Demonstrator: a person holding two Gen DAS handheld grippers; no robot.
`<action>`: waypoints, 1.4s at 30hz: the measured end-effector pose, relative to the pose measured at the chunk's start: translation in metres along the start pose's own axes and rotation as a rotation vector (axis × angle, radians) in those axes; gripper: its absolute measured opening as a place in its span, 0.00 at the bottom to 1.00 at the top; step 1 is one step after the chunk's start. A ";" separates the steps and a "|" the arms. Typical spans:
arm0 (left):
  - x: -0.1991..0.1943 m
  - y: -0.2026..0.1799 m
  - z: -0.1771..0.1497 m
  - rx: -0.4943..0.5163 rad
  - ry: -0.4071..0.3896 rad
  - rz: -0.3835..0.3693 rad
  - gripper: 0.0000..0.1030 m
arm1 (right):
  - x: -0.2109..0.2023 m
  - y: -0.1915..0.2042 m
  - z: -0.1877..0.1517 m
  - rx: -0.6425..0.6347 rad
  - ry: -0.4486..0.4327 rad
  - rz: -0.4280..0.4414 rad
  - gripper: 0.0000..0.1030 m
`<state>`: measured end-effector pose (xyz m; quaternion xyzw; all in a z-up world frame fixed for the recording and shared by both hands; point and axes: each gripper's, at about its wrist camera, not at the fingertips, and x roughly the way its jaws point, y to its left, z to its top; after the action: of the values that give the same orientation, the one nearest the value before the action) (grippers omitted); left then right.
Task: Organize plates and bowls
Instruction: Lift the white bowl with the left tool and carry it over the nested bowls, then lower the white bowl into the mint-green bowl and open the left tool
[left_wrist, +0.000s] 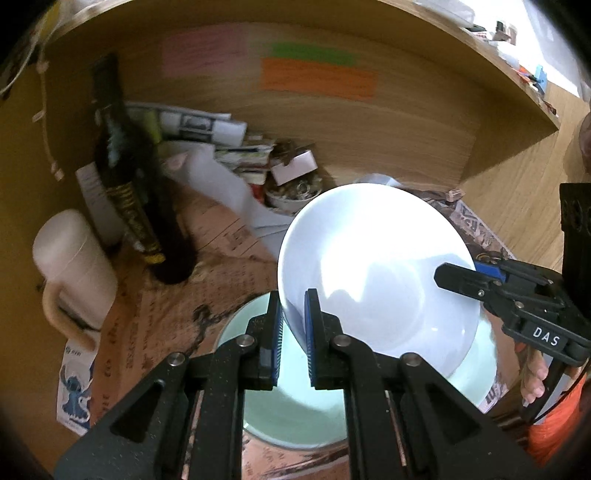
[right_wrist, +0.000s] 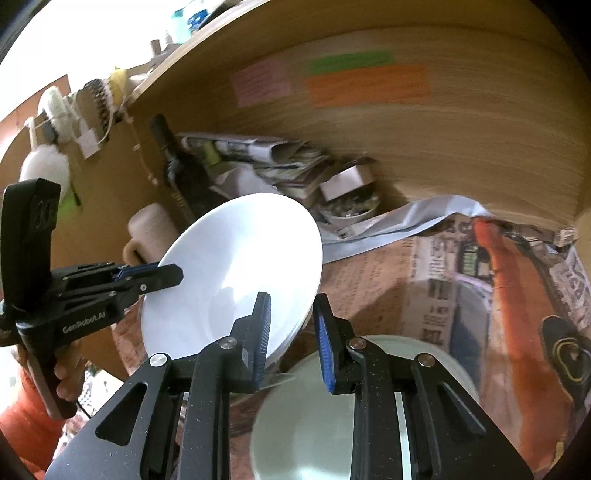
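Glossy white plate (left_wrist: 376, 273), round and smooth, sits tilted mid-frame above a pale green bowl (left_wrist: 291, 417) on crinkly newspaper (left_wrist: 155, 314). Left gripper (left_wrist: 294, 332) is clamped on its near rim, and right gripper (right_wrist: 291, 343) pinches the opposite rim. The plate's centre is blown out by glare, and the bowl is mostly hidden behind black fingers.

White letters "DAS" stand on the right tool (left_wrist: 456, 275), at its side. "GenRobot.AI" stands on the left tool (right_wrist: 162, 275). The newspaper's (right_wrist: 436, 280) print is too blurred.
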<state>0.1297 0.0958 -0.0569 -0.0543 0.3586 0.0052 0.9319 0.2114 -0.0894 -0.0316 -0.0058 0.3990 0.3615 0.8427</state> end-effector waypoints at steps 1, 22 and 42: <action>0.000 0.002 -0.002 -0.003 0.001 0.004 0.09 | 0.002 0.005 -0.002 -0.003 0.005 0.007 0.21; 0.004 0.032 -0.046 -0.049 0.050 0.052 0.09 | 0.041 0.030 -0.033 0.001 0.116 0.046 0.21; 0.020 0.036 -0.050 -0.004 0.094 0.080 0.10 | 0.052 0.043 -0.035 -0.104 0.124 -0.028 0.24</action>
<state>0.1092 0.1256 -0.1109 -0.0419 0.4037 0.0407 0.9130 0.1840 -0.0364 -0.0788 -0.0775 0.4312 0.3691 0.8197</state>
